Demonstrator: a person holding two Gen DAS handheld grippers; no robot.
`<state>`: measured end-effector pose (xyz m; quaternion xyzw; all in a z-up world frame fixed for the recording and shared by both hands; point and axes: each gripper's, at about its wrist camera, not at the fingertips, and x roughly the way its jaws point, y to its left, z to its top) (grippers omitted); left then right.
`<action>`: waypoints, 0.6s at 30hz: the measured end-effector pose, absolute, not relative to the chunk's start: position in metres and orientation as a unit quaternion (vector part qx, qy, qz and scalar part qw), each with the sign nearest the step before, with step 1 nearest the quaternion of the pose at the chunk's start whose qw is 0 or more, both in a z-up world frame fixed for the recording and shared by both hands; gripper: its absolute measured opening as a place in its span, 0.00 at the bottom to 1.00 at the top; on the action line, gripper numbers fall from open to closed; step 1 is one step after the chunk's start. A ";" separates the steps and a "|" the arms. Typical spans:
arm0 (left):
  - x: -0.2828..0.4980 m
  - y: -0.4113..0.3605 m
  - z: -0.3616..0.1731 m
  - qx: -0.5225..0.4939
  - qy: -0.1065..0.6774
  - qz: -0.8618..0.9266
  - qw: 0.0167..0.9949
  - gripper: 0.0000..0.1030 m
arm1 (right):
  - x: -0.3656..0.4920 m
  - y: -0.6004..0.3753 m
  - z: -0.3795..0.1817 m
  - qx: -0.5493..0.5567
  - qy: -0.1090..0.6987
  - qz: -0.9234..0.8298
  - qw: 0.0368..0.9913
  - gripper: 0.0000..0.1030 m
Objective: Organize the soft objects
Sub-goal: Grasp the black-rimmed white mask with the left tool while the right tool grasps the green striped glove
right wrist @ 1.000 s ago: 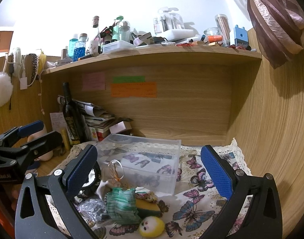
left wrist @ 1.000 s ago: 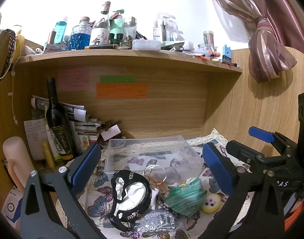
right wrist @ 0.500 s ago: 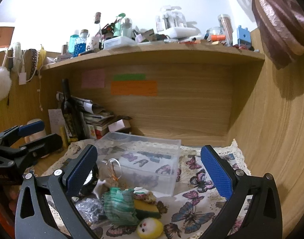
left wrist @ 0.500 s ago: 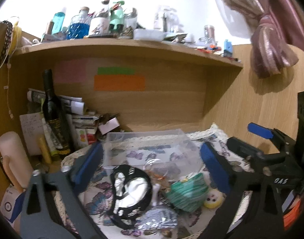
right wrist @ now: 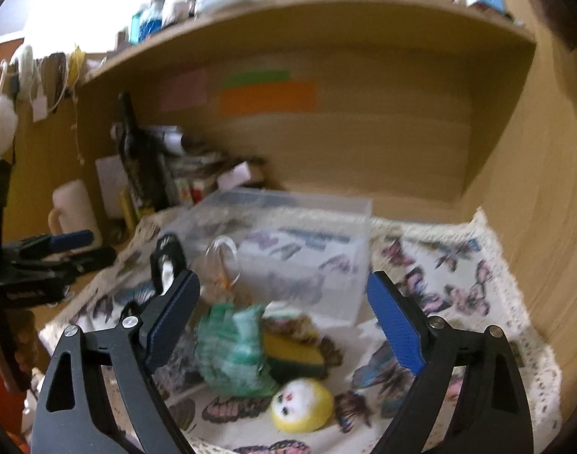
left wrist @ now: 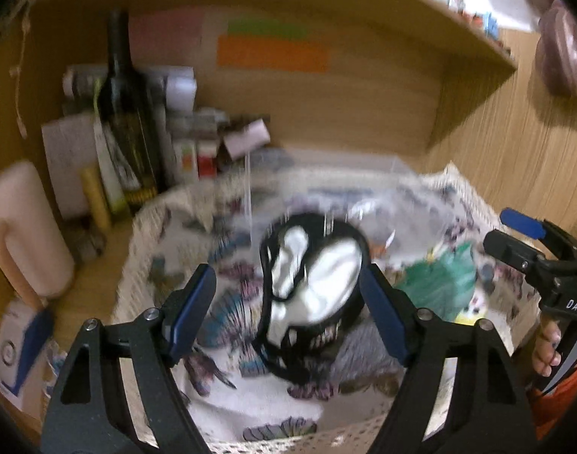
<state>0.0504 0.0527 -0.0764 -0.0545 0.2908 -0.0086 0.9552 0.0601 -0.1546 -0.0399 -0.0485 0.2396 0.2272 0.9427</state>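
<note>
The left claw (left wrist: 288,310) stands wide, holding nothing, its blue pads (left wrist: 192,312) on either side of the mask (left wrist: 311,295), a black-and-white soft piece lying on the butterfly cloth (left wrist: 250,397) just in front of the clear box (right wrist: 300,249). The right claw (right wrist: 283,317) is wide too and holds nothing; between its pads (right wrist: 394,321) lie the green pouch (right wrist: 231,348), the sponge (right wrist: 294,353) touching it, and the yellow ball (right wrist: 301,405) nearest the camera, all on the cloth in front of the box. The box looks bare inside, though blur makes that hard to judge. Left of the box a dark bottle (left wrist: 126,113) stands upright among papers at the back of the tabletop (left wrist: 95,265).
</note>
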 end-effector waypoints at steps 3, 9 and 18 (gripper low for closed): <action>0.054 0.048 -0.089 -0.061 0.311 -0.025 0.948 0.76 | 0.062 -0.147 -0.052 -0.054 0.265 0.240 0.932 0.83; 0.068 0.032 -0.101 -0.048 0.332 -0.047 0.941 0.76 | 0.070 -0.135 -0.074 -0.057 0.311 0.269 0.910 0.73; 0.095 0.019 -0.113 -0.049 0.366 -0.065 0.927 0.51 | 0.073 -0.135 -0.088 -0.070 0.335 0.268 0.901 0.32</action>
